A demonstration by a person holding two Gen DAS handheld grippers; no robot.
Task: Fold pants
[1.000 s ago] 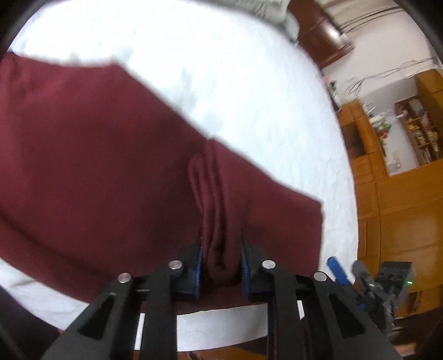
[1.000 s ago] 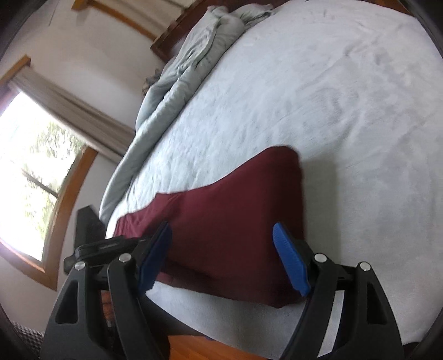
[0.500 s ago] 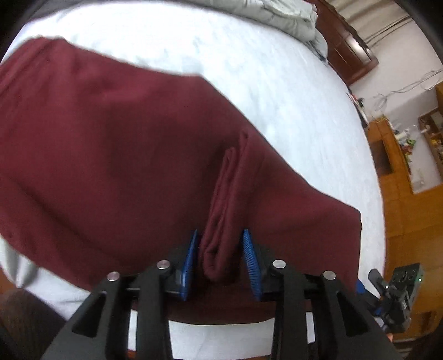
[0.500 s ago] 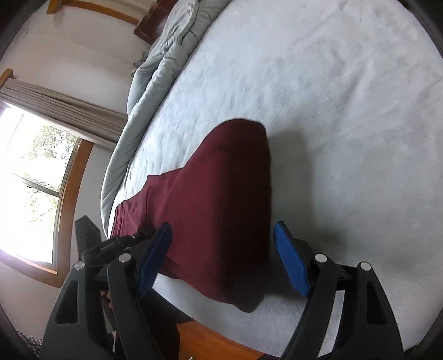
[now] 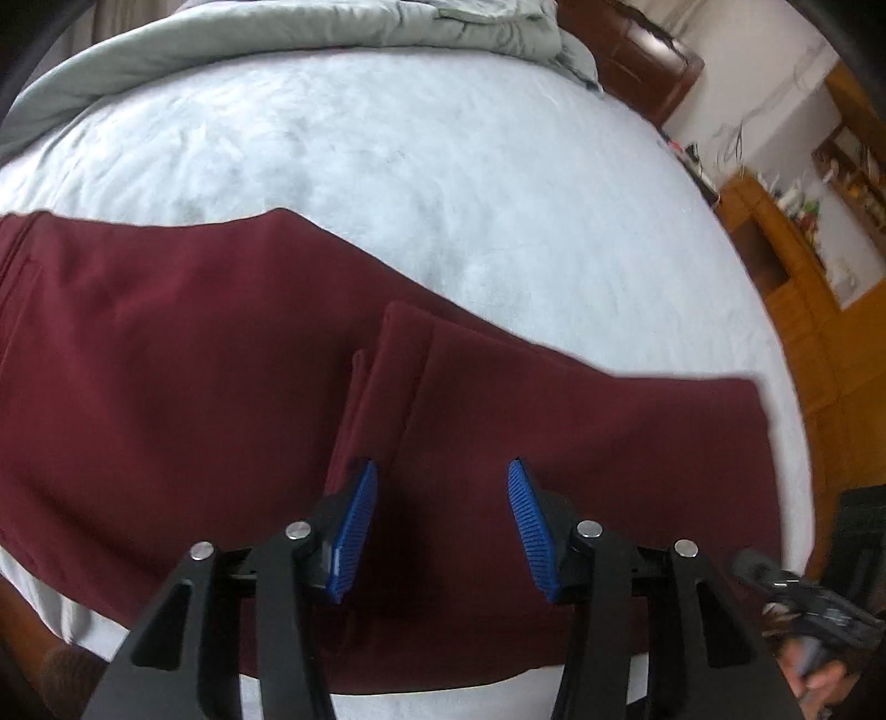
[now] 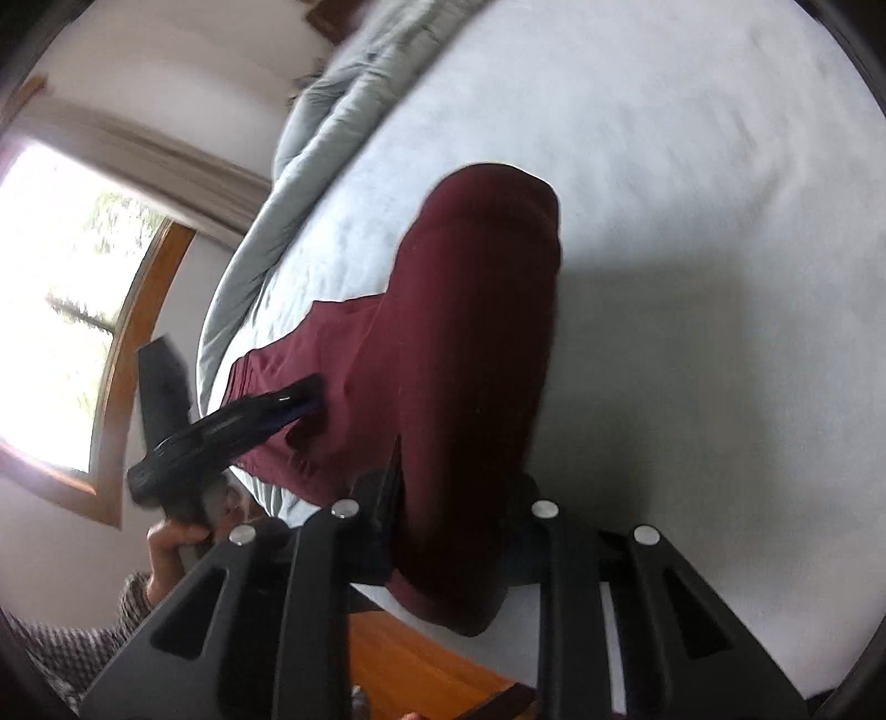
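Pale bed (image 5: 443,183) under everything, grey quilt (image 5: 288,39) bunched along its far edge. Maroon pants (image 5: 166,360) spread flat across the bed's near side, a raised fold at mid-length. Left gripper (image 5: 440,518) over that fold, fingers parted, touching nothing. Right gripper (image 6: 454,515) clamped onto the pants' end at the bed's near edge.

Bare white bed sheet (image 5: 443,183) lies open beyond the maroon pants (image 5: 166,387) and to their right; a bunched grey duvet (image 5: 310,33) blocks the far edge, and the left gripper (image 5: 443,520) hangs open over the cloth
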